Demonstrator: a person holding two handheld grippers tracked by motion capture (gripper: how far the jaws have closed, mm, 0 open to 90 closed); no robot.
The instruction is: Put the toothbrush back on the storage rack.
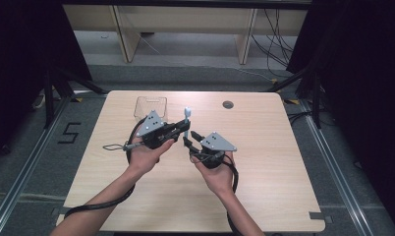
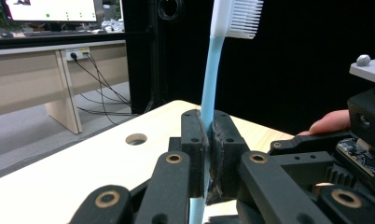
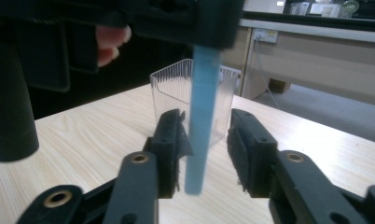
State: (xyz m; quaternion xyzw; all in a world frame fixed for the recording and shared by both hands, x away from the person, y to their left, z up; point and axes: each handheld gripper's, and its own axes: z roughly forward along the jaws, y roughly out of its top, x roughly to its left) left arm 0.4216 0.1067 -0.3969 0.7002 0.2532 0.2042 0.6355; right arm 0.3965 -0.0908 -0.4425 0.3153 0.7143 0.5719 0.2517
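left tool [image 2: 206, 140] clamped on toothbrush [image 2: 212, 79], handle end cut off below | right tool [image 3: 205, 149] open around handle, not pressing | floor mark "5" [image 1: 69, 132] readable

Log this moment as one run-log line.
left gripper: shut on toothbrush, upright | right gripper: open around handle end, not pressing | clear cup: on table behind

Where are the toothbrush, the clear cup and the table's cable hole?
toothbrush [image 2: 209, 84], left gripper view, on its blue handle.
clear cup [image 3: 169, 91], right gripper view, on its ribbed wall.
cable hole [image 1: 228, 104], high view, on its middle.
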